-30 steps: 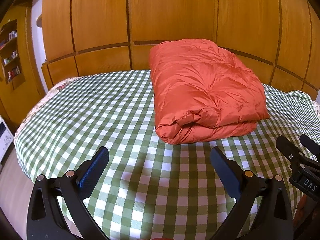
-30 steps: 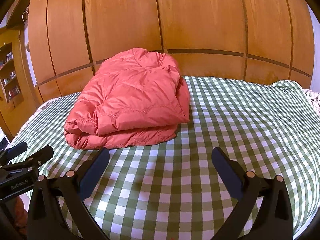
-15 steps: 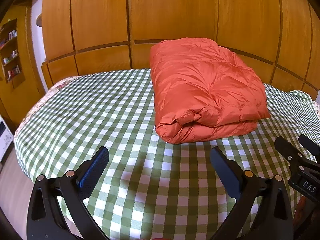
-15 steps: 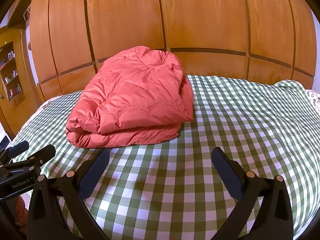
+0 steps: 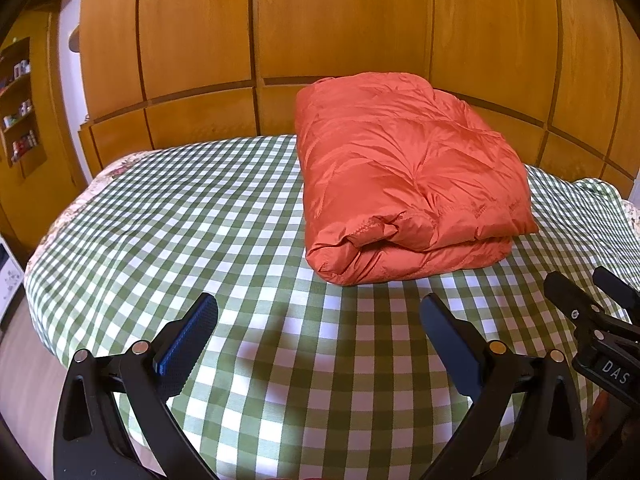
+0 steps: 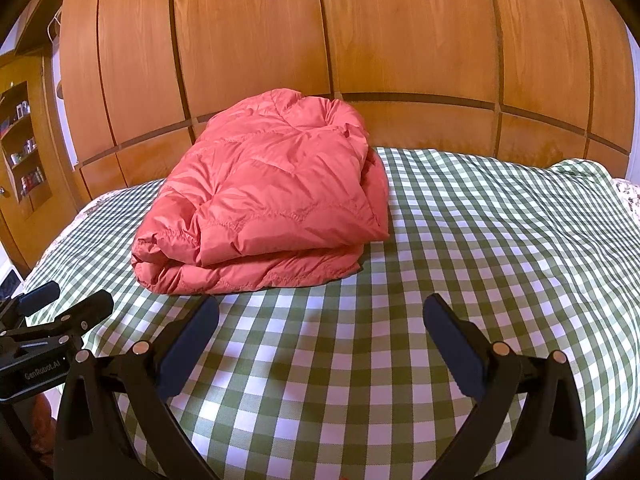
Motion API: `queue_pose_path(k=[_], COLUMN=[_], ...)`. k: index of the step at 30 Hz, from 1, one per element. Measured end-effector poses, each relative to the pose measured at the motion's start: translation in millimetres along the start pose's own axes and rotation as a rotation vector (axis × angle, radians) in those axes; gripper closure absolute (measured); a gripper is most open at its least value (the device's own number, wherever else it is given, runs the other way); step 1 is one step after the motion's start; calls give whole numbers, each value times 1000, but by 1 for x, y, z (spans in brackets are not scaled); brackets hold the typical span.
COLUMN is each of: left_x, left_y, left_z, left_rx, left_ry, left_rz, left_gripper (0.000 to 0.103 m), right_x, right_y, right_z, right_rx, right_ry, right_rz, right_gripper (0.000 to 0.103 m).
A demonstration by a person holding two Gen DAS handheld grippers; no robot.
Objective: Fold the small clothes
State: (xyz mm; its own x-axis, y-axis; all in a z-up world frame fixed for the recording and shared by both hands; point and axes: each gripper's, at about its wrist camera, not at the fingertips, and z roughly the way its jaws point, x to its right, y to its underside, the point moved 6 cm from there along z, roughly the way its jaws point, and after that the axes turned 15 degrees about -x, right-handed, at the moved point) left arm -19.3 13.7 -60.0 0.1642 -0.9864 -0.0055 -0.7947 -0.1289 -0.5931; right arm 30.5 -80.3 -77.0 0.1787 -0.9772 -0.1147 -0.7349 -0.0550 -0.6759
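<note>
An orange-red puffy jacket (image 5: 404,176) lies folded in a thick bundle on the green checked tablecloth (image 5: 224,216), toward the far side; it also shows in the right wrist view (image 6: 268,204). My left gripper (image 5: 318,312) is open and empty, hovering over the cloth a short way in front of the jacket's near fold. My right gripper (image 6: 320,312) is open and empty, in front of the jacket's near right corner. The right gripper's fingers show at the right edge of the left wrist view (image 5: 576,300), the left gripper's at the left edge of the right wrist view (image 6: 84,308).
The round table (image 6: 520,240) stands against a wooden panelled wall (image 5: 340,32). A wooden shelf unit (image 5: 20,108) with small items is at the far left. Bare checked cloth lies left and right of the jacket. A floral cloth edge (image 5: 68,208) shows under the checked one.
Both grippers have moved slightly closer to the jacket and stay open. The jacket has not moved.
</note>
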Motion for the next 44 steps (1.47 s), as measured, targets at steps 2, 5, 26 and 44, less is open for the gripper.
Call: queue_pose_path(k=[2,5,26,44], left_x=[1,1,2,-30], left_y=[0,0,2,-18], left_z=[1,2,15,65], left_rx=[-3,-8,-58,-202], left_ry=[4,8,31,22], left_rz=[2,4,-8,-67], left_gripper=[3,3,3,3], right_x=[0,-1,-1,106], right_y=[0,1,1,-41], right_z=[1,2,14,55], right_rx=[-5,-10,-35,-97], right_ry=[0,-2,-13,219], right_rz=[-1,-1,-4,127], right_gripper=[2,2,2,2])
